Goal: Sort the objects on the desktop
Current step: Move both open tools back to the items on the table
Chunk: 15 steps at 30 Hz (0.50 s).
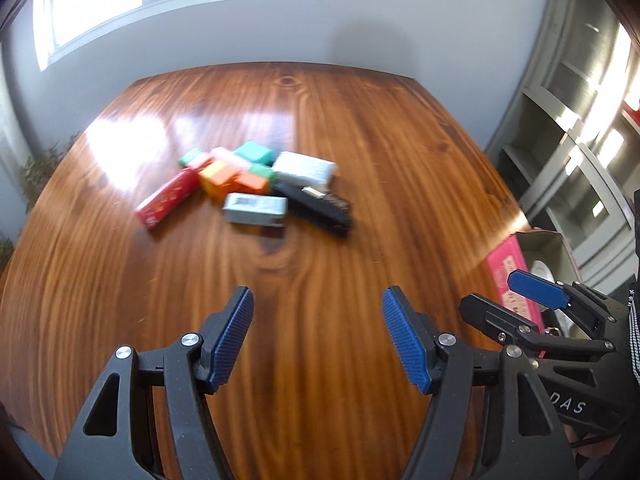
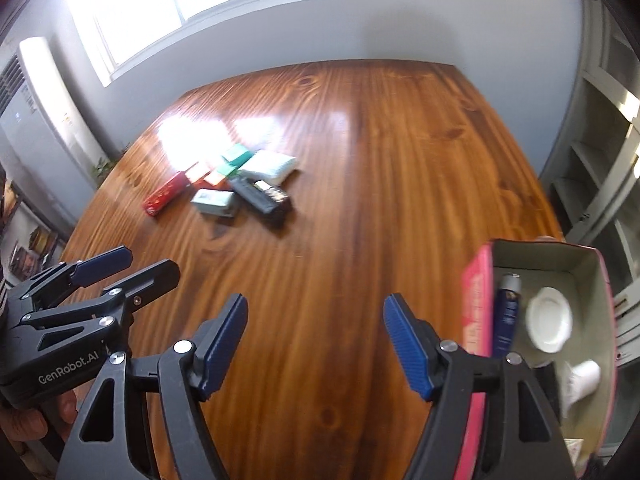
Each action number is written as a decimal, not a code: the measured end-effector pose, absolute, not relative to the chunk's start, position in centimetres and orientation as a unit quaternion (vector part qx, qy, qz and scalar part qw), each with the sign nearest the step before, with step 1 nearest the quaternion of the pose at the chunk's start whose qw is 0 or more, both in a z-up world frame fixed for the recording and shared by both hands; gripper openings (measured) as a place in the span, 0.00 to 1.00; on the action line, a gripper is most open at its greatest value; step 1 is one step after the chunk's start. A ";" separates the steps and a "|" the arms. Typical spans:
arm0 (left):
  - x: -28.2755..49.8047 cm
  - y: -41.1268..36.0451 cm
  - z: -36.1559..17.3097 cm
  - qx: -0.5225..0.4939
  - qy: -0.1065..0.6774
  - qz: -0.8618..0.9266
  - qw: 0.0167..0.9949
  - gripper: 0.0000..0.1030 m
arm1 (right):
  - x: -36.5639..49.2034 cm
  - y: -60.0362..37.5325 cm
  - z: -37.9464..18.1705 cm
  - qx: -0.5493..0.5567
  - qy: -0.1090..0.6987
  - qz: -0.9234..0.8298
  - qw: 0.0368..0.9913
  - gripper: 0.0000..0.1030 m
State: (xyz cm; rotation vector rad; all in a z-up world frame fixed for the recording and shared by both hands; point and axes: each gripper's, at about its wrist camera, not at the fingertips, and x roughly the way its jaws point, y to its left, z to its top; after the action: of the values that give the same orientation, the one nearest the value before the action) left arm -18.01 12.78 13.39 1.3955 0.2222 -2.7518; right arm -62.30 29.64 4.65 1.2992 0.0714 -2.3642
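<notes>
A: Start big. What's on the desk [image 1: 360, 140]?

B: A pile of small boxes [image 1: 244, 184] at its middle, far ahead of both tongs and slightly to their left. The red box [image 1: 166, 200] at the pile's left runs from near-left to far-right.

A: Which tongs are closer?

B: The left tongs [image 1: 318, 344], I judge; the right tongs [image 2: 314, 342] sit beside them, further right. Both stand wide apart with nothing between the pads.

A: Containers?

B: A pink box [image 2: 476, 308] at the near right edge, open, holding a dark blue tube [image 2: 506, 316], a white lid [image 2: 550, 318] and a white cup [image 2: 580, 380].
</notes>
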 end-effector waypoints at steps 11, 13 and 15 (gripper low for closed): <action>-17.7 8.4 12.2 0.466 0.090 -0.878 0.058 0.69 | -62.8 26.8 3.0 0.501 0.014 -0.834 0.229 0.73; -17.7 8.1 12.0 0.468 0.091 -0.877 0.056 0.69 | -63.0 26.6 2.8 0.504 0.012 -0.833 0.226 0.73; -17.7 7.7 12.0 0.467 0.090 -0.877 0.057 0.69 | -63.2 26.4 2.6 0.507 0.011 -0.832 0.224 0.73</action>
State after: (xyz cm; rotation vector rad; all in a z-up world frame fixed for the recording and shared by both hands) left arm -17.73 7.73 11.95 1.4174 0.2742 -2.6605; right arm -63.22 26.36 2.62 1.3985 0.0296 -2.2970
